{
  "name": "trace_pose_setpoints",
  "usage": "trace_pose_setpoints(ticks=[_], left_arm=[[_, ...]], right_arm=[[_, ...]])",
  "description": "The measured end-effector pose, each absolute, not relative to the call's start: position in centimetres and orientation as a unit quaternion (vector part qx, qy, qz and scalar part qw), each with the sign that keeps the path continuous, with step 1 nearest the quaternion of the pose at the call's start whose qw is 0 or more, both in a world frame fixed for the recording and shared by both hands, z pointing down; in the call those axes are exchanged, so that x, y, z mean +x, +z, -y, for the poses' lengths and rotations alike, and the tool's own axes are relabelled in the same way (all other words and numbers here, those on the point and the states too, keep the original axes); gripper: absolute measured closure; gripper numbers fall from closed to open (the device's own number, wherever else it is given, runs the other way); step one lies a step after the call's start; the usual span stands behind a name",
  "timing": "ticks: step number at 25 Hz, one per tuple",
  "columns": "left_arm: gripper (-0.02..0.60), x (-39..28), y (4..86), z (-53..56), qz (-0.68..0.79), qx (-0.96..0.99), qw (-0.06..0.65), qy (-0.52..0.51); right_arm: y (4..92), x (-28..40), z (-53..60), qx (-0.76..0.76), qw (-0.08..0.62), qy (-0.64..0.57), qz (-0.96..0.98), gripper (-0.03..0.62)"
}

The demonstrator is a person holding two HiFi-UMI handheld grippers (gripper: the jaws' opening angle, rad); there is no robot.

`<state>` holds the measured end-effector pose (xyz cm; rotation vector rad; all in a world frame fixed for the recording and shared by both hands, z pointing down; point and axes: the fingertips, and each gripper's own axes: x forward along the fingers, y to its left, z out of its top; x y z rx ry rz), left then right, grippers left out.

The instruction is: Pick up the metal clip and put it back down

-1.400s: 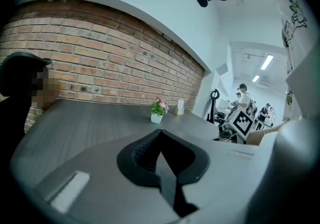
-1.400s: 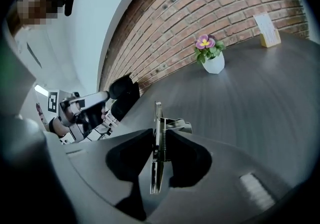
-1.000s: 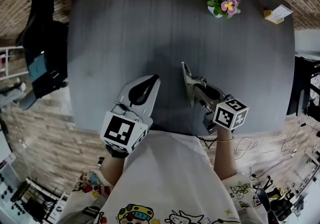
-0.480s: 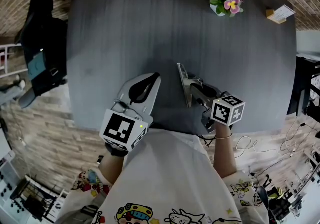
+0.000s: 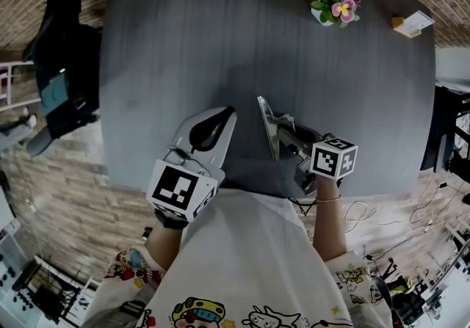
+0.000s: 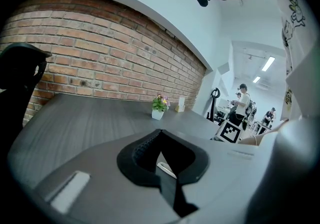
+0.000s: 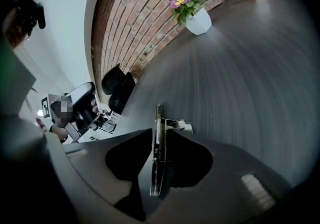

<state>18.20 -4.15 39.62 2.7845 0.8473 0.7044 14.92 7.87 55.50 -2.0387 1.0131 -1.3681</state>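
Our right gripper (image 5: pixel 285 136) is clamped on the metal clip (image 5: pixel 266 125), which stands edge-on between its jaws and juts past their tips over the table (image 5: pixel 220 40). We judge it best to lower it level and let go only on contact. Our left gripper (image 5: pixel 209 128) has its jaws together and empty. Only the right gripper view shows the pads pressing both flat sides of the clip; only the head view shows the left gripper just beside the right.
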Motion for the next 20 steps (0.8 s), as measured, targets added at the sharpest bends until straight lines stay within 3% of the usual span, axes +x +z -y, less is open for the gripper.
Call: trace_pose_setpoints(ticks=[12,20], left_arm=[[0.58,18.2,38.8,4.0,-0.283,0.931,0.079,0.216],[0.58,17.2,37.5,4.6,-0.279,0.937,0.074,0.195]], right_arm=[[54.3,15.5,-8.6,-0.739,0.304,-0.483,-0.359,0.437],[51.9,15.3,-9.1,-0.774,0.25,-0.445,-0.375,0.368]])
